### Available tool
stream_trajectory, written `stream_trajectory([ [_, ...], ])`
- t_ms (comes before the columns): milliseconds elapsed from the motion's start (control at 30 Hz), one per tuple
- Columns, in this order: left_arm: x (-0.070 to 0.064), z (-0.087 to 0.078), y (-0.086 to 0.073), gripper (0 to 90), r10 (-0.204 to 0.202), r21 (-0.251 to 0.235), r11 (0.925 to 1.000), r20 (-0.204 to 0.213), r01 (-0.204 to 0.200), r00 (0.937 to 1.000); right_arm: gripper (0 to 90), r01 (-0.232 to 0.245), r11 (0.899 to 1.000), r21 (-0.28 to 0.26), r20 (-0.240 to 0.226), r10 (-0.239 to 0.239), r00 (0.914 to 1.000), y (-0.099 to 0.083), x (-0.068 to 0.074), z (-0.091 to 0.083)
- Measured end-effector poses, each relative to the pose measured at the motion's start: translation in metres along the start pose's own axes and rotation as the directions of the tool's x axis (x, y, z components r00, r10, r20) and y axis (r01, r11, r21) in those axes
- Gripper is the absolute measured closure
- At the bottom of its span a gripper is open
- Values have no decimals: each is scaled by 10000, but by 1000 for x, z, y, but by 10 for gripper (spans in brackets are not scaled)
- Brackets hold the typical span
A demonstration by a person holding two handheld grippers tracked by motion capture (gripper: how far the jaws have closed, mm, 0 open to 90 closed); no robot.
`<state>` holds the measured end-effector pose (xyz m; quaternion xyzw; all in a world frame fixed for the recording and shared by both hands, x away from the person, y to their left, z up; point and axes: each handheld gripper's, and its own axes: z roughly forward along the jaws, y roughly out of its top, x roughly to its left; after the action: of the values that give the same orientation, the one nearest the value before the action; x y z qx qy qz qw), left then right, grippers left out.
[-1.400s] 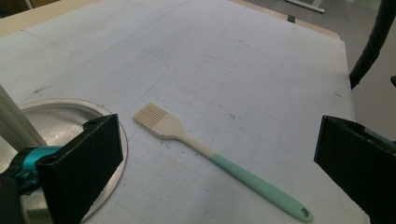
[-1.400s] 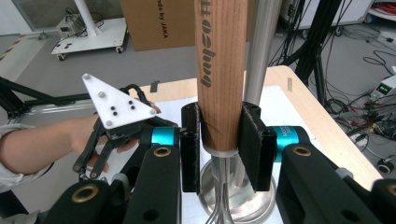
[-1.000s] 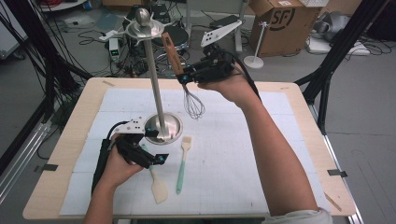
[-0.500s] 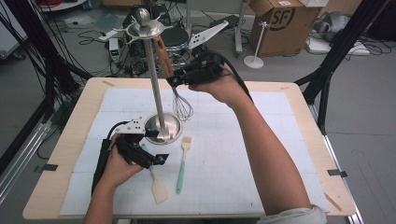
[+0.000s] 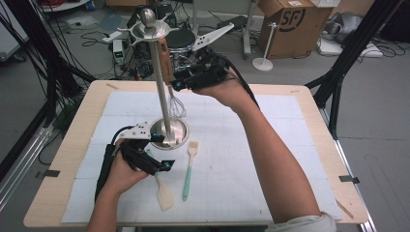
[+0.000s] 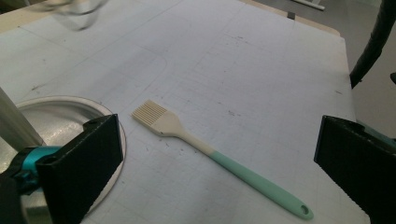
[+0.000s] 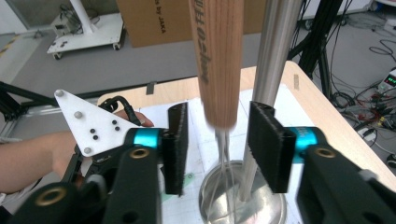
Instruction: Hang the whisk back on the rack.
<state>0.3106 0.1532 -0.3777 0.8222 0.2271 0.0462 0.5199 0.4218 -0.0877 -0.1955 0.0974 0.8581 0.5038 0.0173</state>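
A steel utensil stand (image 5: 162,92) rises from a round base (image 5: 180,137) on the white mat. A whisk (image 5: 176,107) with a wooden handle (image 7: 219,60) hangs upright right beside the pole (image 7: 271,60), its handle top up by the hooks. My right gripper (image 5: 180,84) is at the handle, and in the right gripper view (image 7: 218,140) the jaws stand open with a small gap on each side of the wood. My left gripper (image 5: 162,152) rests open on the mat, one jaw against the base rim (image 6: 70,116). A brush (image 6: 187,135) with a teal handle lies between its jaws.
A cream spatula (image 5: 163,193) lies near the front edge beside the brush (image 5: 188,169). The right forearm (image 5: 270,154) crosses the mat's right half. Cables, a cardboard box (image 5: 290,24) and stands crowd the floor beyond the table's far edge.
The right gripper carried the whisk left and upward until it reached the stand's pole. Its jaws now stand apart around the handle. The left gripper stayed by the base.
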Motion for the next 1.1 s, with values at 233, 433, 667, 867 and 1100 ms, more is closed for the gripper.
stream_trajectory([
  [233, 0, 0, -1, 17, -59, 23, 10000, -44, 59, 10000, 421, 195, 9996, -195, 161, -192, 9997, -4, 6, -8],
  [433, 0, 2, -1, 17, -45, 94, 9999, -19, 45, 10000, 311, 207, 9992, -335, 366, -195, 9991, -15, 9, -15],
  [667, 1, 3, -2, 17, -92, 116, 9999, -11, 92, 10000, 209, 233, 9969, -757, 460, -198, 9987, -22, 15, -27],
  [867, 1, 3, -2, 17, -18, 185, 9998, -36, 18, 10000, 173, 280, 9968, -747, 425, -249, 9988, -29, 17, -31],
  [1100, 1, 4, -2, 17, -67, 214, 9997, -31, 68, 10000, 115, 236, 9971, -730, 34, -234, 9997, -36, 20, -35],
])
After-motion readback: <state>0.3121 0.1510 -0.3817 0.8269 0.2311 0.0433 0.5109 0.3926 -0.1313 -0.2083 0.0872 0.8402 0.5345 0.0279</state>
